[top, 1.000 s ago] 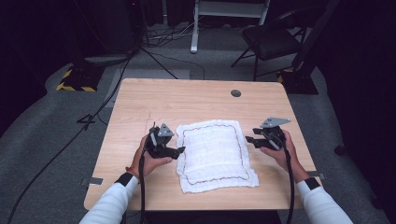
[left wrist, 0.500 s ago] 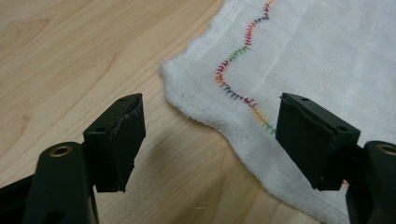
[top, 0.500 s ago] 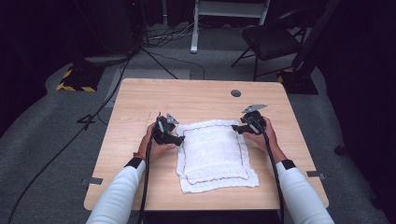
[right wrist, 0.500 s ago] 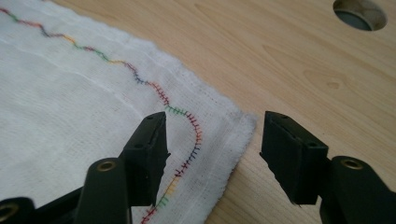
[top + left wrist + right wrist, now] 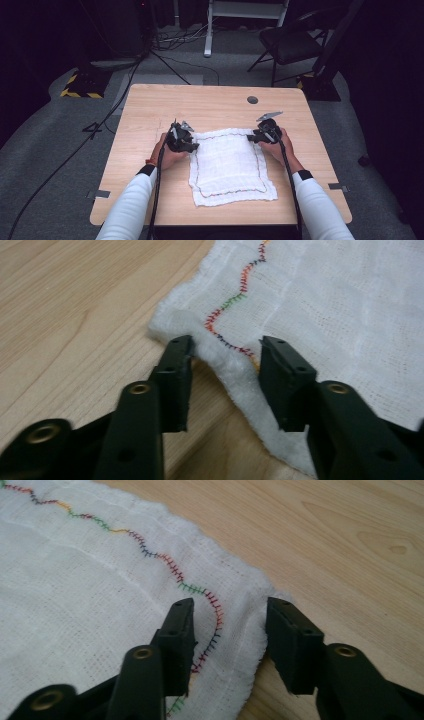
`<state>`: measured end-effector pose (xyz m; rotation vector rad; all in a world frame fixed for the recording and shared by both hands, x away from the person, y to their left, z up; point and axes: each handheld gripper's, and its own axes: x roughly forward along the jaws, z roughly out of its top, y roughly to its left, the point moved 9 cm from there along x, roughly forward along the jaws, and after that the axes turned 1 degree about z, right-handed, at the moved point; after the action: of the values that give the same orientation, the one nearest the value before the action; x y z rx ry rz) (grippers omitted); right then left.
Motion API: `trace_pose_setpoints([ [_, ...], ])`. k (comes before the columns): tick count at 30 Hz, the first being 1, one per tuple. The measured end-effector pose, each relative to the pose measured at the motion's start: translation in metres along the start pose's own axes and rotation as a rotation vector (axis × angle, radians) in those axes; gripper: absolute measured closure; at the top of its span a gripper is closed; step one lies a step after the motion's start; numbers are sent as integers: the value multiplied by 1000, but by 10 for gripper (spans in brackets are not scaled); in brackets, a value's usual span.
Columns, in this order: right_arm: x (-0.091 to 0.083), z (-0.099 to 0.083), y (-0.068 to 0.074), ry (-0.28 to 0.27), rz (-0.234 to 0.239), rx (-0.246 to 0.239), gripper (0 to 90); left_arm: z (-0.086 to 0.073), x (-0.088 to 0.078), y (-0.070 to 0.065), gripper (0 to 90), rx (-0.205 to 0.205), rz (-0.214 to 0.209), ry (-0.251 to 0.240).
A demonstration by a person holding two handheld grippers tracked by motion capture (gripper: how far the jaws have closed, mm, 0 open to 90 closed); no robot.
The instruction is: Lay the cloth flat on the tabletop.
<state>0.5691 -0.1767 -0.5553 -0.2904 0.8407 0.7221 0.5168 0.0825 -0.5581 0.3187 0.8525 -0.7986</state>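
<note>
A white gauze cloth [image 5: 230, 165] with a wavy multicoloured stitch line lies flat on the wooden table [image 5: 210, 105]. My left gripper [image 5: 193, 145] sits low at its far left corner. In the left gripper view the jaws [image 5: 225, 347] straddle the fluffy corner edge of the cloth [image 5: 325, 300], with a gap still showing between them. My right gripper [image 5: 252, 137] is at the far right corner. There its jaws [image 5: 230, 607] stand either side of the cloth's [image 5: 75, 580] hem and stitching. Both pairs of jaws have just been closing, with cloth between them.
A round grommet [image 5: 252, 99] is set in the table's far right part. Beyond the table stand a dark chair [image 5: 290, 45] and a white frame leg [image 5: 207, 30]. Cables [image 5: 165, 55] run over the grey floor.
Both hands slid from the cloth's side edges up to its far corners and sank lower. The hands have since kept still.
</note>
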Motion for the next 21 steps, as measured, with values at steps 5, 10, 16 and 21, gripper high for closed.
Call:
trace_pose_setpoints([
  [5,-1,1,7,17,3,-41,779,5,3,1,818,30,-3,0],
  [10,-12,8,3,-32,-57,-73,825,14,-4,10,850,30,19,-32],
  [16,-33,23,-6,-124,-132,-75,833,42,-16,22,852,15,31,-114],
  [21,-41,34,-14,-151,-173,-62,833,59,-10,32,841,-8,67,-141],
])
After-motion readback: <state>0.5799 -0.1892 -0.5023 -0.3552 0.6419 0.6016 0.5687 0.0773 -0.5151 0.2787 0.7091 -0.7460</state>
